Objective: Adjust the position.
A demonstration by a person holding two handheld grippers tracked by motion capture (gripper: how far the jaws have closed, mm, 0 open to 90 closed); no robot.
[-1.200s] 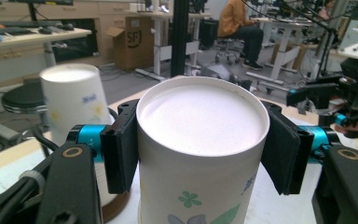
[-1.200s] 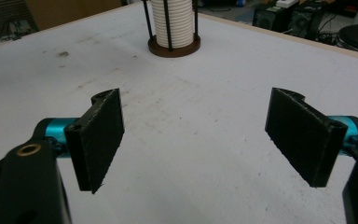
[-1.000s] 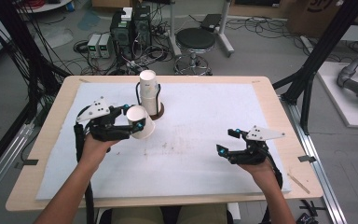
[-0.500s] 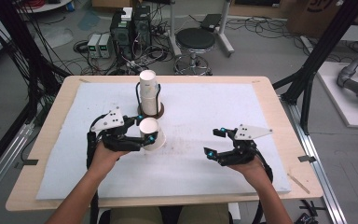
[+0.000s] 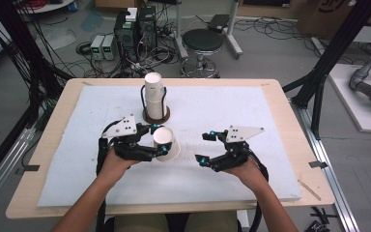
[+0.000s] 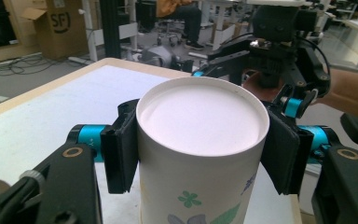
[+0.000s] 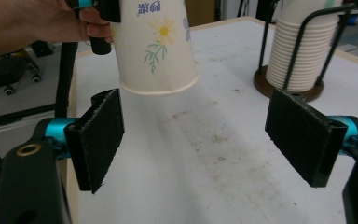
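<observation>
A white paper cup (image 5: 168, 143) with a flower print hangs upside down just above the white mat (image 5: 232, 108), left of centre. My left gripper (image 5: 160, 143) is shut on it, and in the left gripper view both pads (image 6: 121, 149) press the sides of the cup (image 6: 200, 140) near its closed base. In the right gripper view the cup (image 7: 156, 46) hangs rim down, ahead and to the left. My right gripper (image 5: 203, 147) is open a short way to the cup's right. Its jaws (image 7: 200, 135) stand wide with bare mat between them.
A tall stack of paper cups (image 5: 154, 96) stands in a black wire holder on a round brown base at the mat's far middle; the stack (image 7: 300, 51) is at the right in the right gripper view. The wooden table edge (image 5: 174, 207) frames the mat. A stool (image 5: 202, 41) stands beyond.
My left gripper has carried the cup to the right and nearer, away from the stack. My right gripper has moved left toward the cup.
</observation>
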